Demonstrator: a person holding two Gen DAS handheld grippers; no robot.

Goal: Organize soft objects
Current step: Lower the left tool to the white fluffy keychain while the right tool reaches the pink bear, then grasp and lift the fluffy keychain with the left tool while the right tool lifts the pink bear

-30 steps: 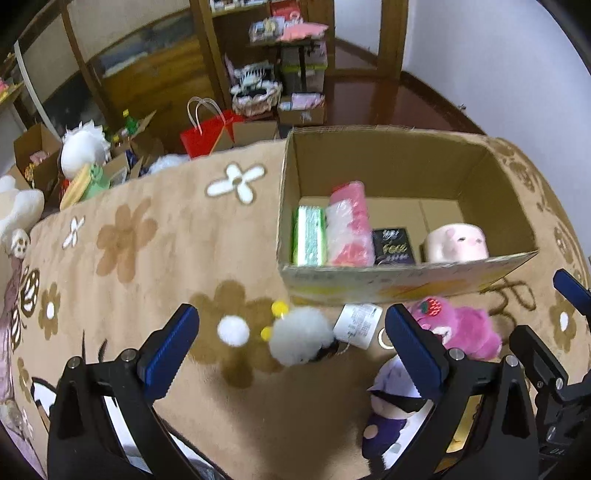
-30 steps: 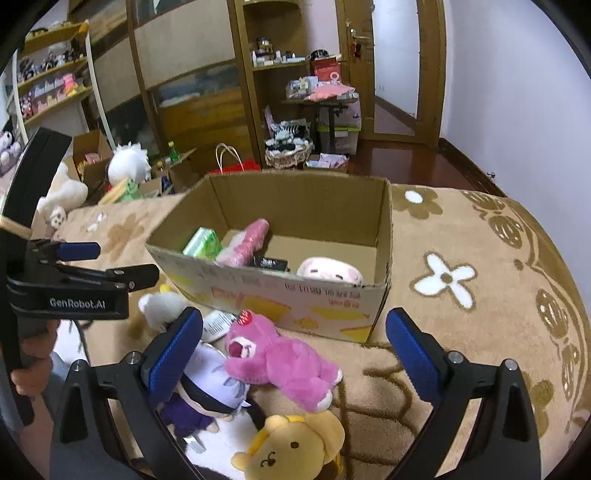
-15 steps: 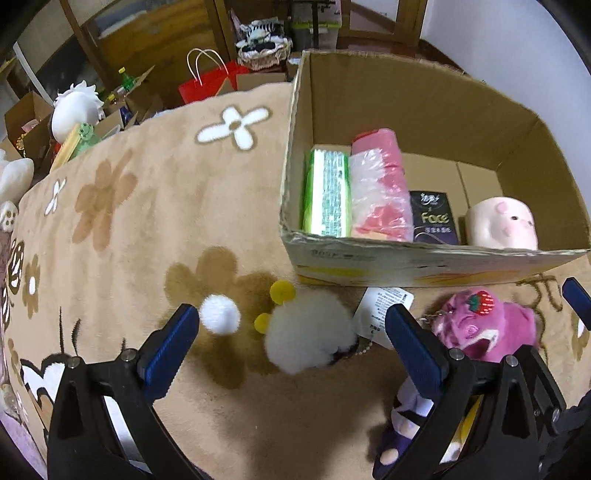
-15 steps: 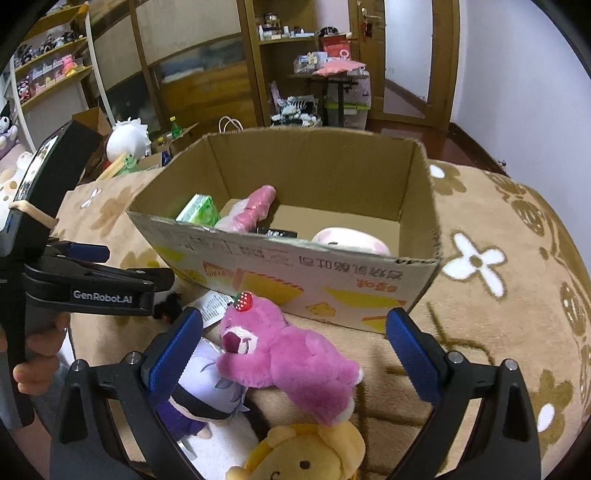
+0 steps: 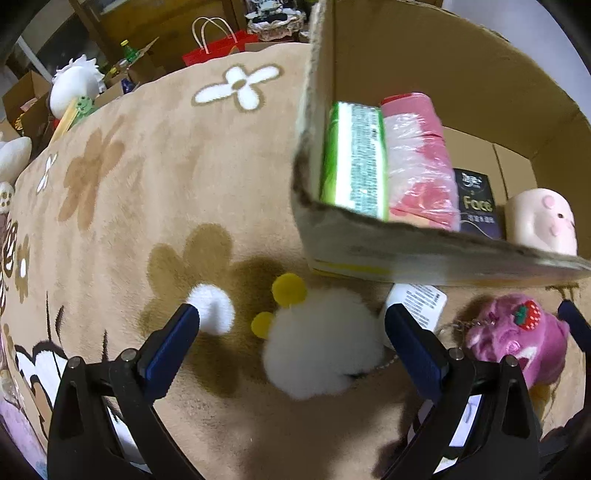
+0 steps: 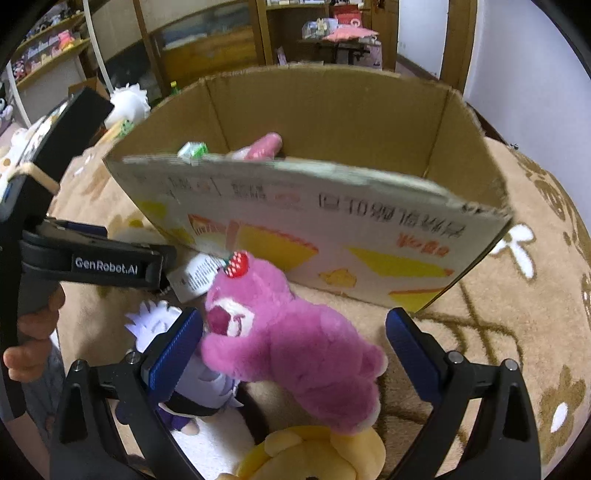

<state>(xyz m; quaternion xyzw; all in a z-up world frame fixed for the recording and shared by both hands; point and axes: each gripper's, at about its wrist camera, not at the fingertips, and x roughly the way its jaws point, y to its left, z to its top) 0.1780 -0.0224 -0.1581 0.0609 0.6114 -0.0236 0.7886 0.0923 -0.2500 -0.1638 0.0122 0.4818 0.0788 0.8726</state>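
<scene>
A fluffy white plush (image 5: 323, 341) with yellow pompoms and a paper tag lies on the tan carpet in front of the cardboard box (image 5: 424, 254). My left gripper (image 5: 291, 328) is open and straddles it, fingers to either side. A purple-pink bear (image 6: 295, 343) with a strawberry on its head lies between the fingers of my open right gripper (image 6: 295, 332). A lilac-haired doll (image 6: 184, 362) and a yellow bear (image 6: 314, 454) lie beside it. The box holds a green pack (image 5: 354, 155), a pink pack (image 5: 417, 158), a dark box and a pig plush (image 5: 543, 221).
A flower-patterned carpet (image 5: 147, 177) covers the surface. A red bag (image 5: 218, 46), boxes and white plush toys stand at the far left edge. Shelves and a doorway (image 6: 417, 33) are behind the box. A hand (image 6: 33, 332) holds the left gripper.
Both grippers have moved forward and down. The white plush now sits between the left fingers, and the purple-pink bear between the right fingers. The box looms closer.
</scene>
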